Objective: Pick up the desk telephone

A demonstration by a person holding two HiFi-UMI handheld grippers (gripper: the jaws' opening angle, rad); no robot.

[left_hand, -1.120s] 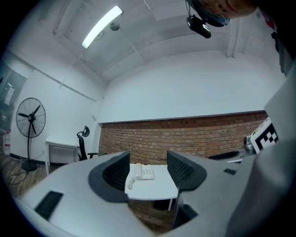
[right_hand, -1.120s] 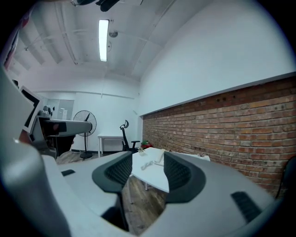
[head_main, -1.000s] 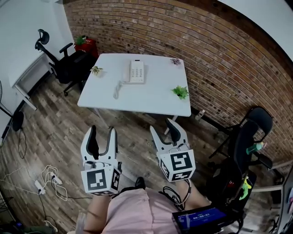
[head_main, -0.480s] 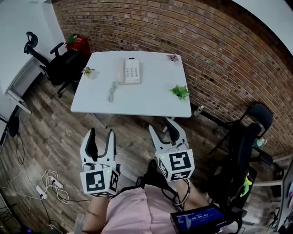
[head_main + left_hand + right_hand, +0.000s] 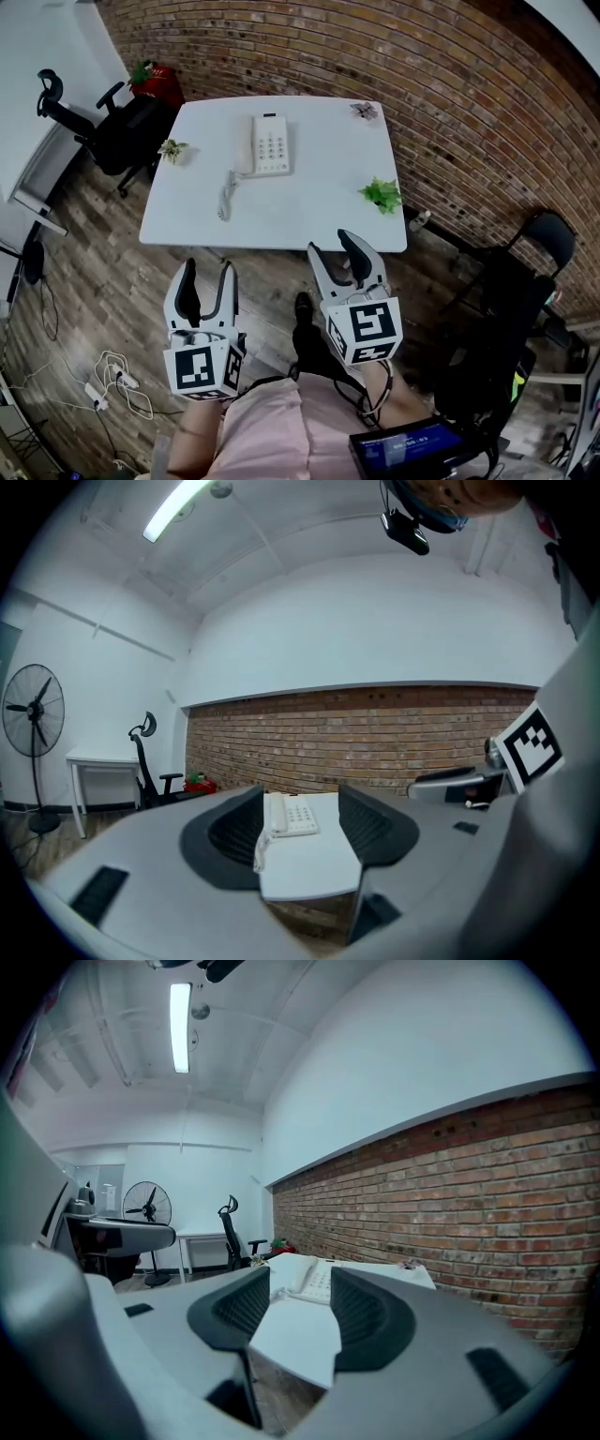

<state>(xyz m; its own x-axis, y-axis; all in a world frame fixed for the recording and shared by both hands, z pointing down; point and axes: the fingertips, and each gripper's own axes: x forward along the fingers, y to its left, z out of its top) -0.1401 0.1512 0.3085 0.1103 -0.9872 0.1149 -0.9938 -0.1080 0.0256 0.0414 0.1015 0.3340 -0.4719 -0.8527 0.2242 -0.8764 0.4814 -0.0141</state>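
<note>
A white desk telephone (image 5: pixel 268 145) lies on the far half of a white table (image 5: pixel 309 206), handset on its left, its cord (image 5: pixel 225 192) trailing toward the near edge. It also shows far off between the jaws in the left gripper view, telephone (image 5: pixel 292 814), and in the right gripper view, telephone (image 5: pixel 314 1280). My left gripper (image 5: pixel 205 282) hovers over the wooden floor short of the table's near edge, jaws open and empty. My right gripper (image 5: pixel 340 253) sits at the near edge, open too, nothing between its fingers.
Small green plants stand on the table: one at the left edge (image 5: pixel 171 149), one at the right (image 5: pixel 382 194), a tiny one at the far corner (image 5: pixel 361 111). Black office chairs stand at left (image 5: pixel 117 127) and right (image 5: pixel 520 281). A brick wall (image 5: pixel 450 112) runs behind; cables (image 5: pixel 112 384) lie on the floor.
The table and telephone have come closer and lower in the head view as both grippers moved forward toward the table's near edge. Both jaws stayed open.
</note>
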